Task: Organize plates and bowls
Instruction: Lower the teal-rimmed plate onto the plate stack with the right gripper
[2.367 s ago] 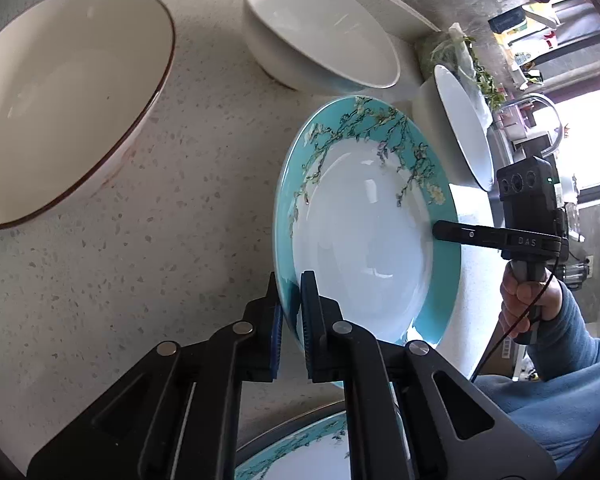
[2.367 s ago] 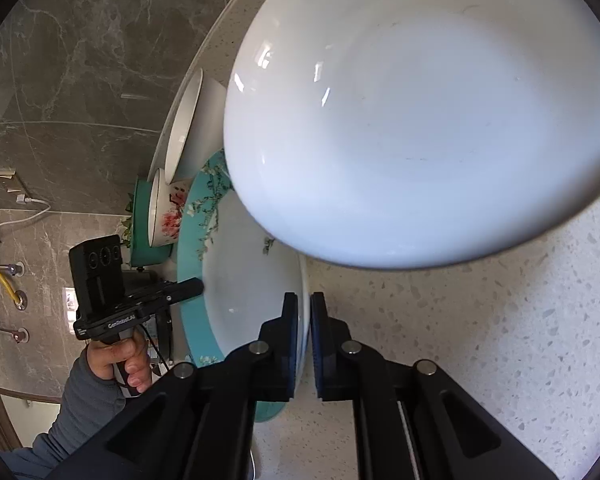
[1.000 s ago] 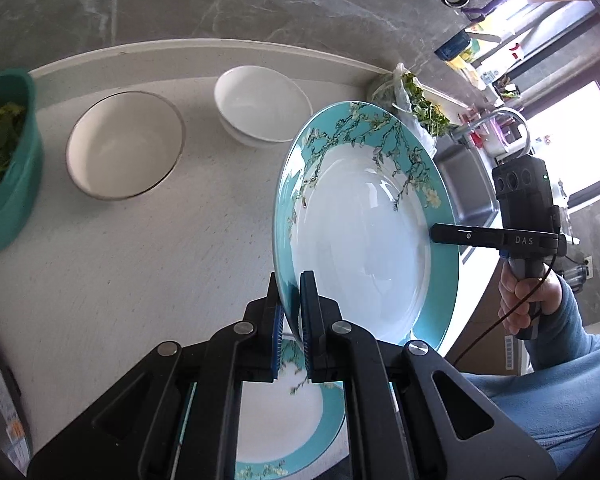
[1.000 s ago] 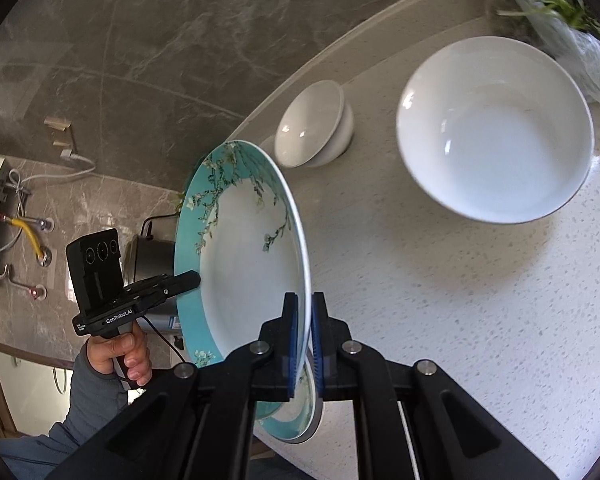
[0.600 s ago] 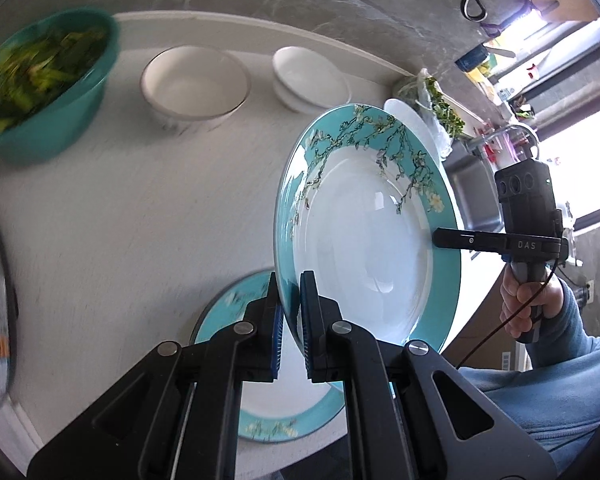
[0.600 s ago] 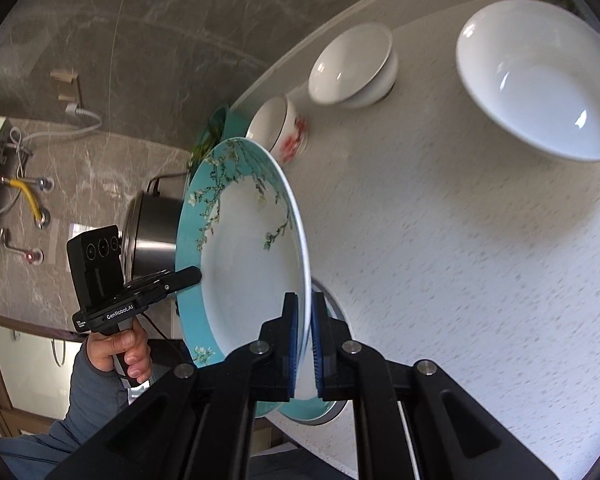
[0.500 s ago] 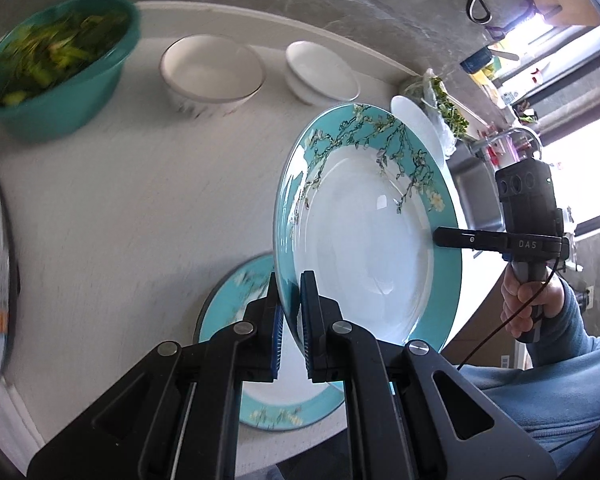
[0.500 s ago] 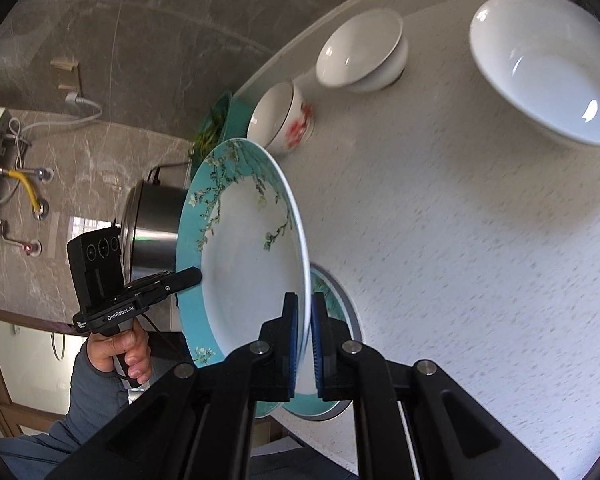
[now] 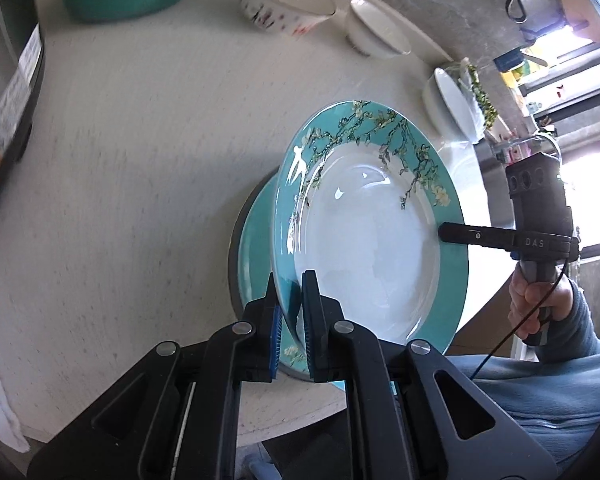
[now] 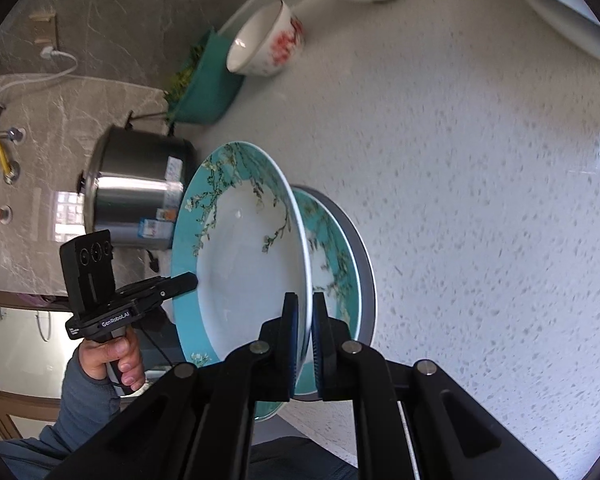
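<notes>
Left wrist view: lower plate [image 9: 256, 248] mostly hidden behind held plate [image 9: 364, 248]

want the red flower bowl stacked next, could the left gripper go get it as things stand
Probably not yet. The left gripper is shut on the teal plate's rim, as is the right gripper. The red flower bowl stands far back, with bare counter between, so the path looks free once the plate is down.

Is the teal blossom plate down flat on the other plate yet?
No. The held plate is tilted, gripped at opposite rims by both grippers, over the matching plate.
</notes>
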Demonstrator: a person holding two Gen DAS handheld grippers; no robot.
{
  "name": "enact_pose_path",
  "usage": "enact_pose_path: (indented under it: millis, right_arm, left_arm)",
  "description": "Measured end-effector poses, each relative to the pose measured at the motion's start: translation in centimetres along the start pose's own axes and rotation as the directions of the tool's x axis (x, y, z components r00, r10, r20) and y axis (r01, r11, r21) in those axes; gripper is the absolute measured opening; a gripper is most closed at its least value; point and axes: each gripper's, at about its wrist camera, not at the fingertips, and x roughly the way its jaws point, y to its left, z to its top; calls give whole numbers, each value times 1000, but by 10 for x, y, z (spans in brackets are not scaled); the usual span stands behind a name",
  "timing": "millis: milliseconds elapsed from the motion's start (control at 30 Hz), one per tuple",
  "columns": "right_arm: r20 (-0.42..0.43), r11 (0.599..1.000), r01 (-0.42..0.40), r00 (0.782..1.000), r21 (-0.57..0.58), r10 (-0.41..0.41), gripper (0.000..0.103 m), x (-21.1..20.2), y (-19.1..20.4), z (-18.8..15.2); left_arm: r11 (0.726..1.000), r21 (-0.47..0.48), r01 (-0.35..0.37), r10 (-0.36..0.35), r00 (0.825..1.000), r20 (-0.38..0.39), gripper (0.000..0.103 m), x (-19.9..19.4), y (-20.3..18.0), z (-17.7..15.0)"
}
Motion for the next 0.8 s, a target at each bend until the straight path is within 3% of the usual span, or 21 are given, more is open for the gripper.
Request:
enact_pose_path:
  millis: [500, 600, 700, 800]
  right_arm:
    - [-4, 996, 82, 997, -17, -83, 9, 27, -2, -10]
    - [14, 990, 128, 992, -59, -127, 9, 24, 4, -11]
    - [25, 981, 164, 986, -100, -163, 10, 26, 11, -13]
    - [37, 966, 211, 977, -152, -208, 10, 30, 21, -18]
  left_arm:
    - [988, 58, -140, 140, 990, 16, 13, 41, -13, -12]
    - [977, 94, -193, 191, 981, 31, 14, 45, -24, -12]
    - [947, 145, -286, 282, 958, 48, 18, 52, -40, -13]
    - [932, 163, -325, 323, 946, 41, 22, 57, -38, -21]
